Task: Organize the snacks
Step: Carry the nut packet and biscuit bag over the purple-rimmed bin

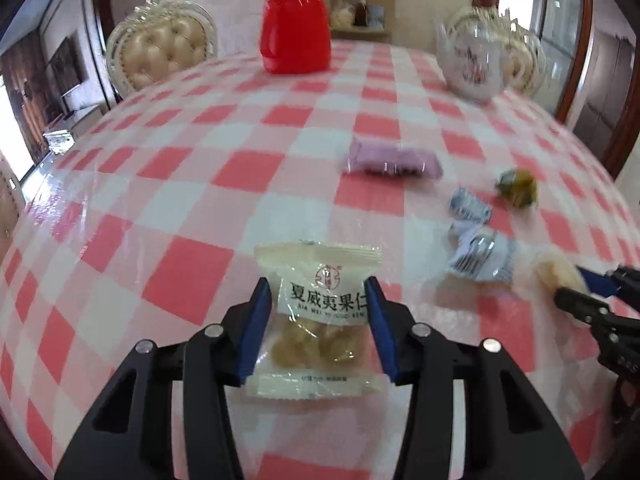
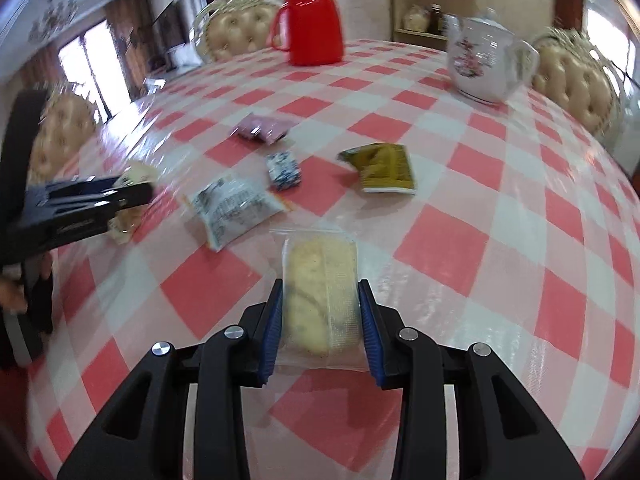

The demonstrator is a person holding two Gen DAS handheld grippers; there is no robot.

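Left gripper (image 1: 318, 320) clamps a clear packet of pale nut candy with Chinese lettering (image 1: 320, 320). Right gripper (image 2: 320, 320) squeezes a clear-wrapped pale biscuit (image 2: 320, 300); purple packet (image 2: 260, 130) at eleven o'clock on the red-and-white checked tablecloth (image 2: 480, 240)

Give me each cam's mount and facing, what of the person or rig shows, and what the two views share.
Left wrist: on the left gripper, angled down across the checked table; its own jaws clamp a nut packet, and the right gripper shows at the right edge.
Right wrist: on the right gripper, angled down the same way; its jaws clamp a biscuit packet; the left gripper and a hand show at the left edge.
Shared: red flask, teapot, purple packet, both grippers.
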